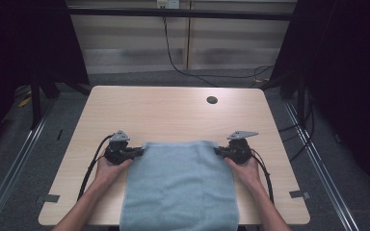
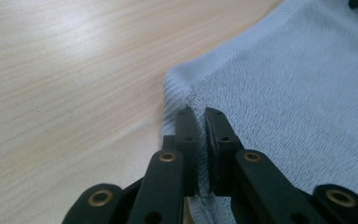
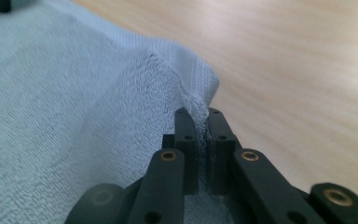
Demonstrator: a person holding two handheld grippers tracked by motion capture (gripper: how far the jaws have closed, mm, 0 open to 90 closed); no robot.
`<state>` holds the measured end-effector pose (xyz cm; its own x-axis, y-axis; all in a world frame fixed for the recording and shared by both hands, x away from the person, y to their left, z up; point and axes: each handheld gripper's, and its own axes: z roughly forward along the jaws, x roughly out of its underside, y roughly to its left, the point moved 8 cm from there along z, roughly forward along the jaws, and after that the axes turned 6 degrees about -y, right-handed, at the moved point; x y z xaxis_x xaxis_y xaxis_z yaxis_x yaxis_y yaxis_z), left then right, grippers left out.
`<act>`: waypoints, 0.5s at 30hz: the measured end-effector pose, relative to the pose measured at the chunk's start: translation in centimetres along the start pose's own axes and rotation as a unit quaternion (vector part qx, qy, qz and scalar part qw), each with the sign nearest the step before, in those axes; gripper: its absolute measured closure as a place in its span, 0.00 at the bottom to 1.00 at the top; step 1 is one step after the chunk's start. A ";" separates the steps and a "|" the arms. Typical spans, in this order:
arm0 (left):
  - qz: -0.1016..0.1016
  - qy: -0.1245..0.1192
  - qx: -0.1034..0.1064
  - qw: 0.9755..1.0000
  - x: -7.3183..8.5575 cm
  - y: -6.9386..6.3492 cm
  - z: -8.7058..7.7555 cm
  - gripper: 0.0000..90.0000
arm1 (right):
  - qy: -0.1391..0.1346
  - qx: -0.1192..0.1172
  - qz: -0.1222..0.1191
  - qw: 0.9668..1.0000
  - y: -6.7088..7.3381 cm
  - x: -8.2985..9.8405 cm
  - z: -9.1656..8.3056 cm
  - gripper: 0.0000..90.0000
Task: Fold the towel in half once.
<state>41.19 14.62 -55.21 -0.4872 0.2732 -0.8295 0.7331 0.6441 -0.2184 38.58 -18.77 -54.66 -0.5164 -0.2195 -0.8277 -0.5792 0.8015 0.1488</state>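
On the table's (image 1: 173, 108) near half, toward 6 o'clock, lies the towel (image 1: 180, 185), its near end hanging over the edge. The left gripper (image 1: 138, 152) is clenched on the far corner at 10 o'clock, the right gripper (image 1: 218, 151) on the corner at 2 o'clock. Grasping looks done; lifting and folding seem left.

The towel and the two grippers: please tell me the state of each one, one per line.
towel: spread flat on the table, near end hanging over the table's near edge, both far corners pinched.
left gripper: shut on the towel's far left corner.
right gripper: shut on the towel's far right corner.
table: bare wood beyond the towel, a round dark hole near its far edge.
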 end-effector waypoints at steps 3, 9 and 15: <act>-0.006 -0.024 0.013 1.000 -1.2 -0.2 -0.8 0.95 | -0.025 -0.003 0.009 1.000 -0.4 -1.3 -1.1 0.96; -0.017 -0.069 0.012 0.997 -4.1 0.4 -2.5 0.95 | -0.065 -0.025 0.024 0.997 -0.2 -4.6 -1.8 0.96; -0.005 -0.102 0.006 0.995 -8.5 1.4 -4.8 0.95 | -0.116 -0.031 0.015 0.993 -0.3 -10.6 -3.1 0.96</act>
<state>44.07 16.64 -45.93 -0.3889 0.1150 -0.9141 0.7350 0.6369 -0.2326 42.32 -18.39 -44.26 -0.3784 -0.0568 -0.9239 -0.6079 0.7679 0.2018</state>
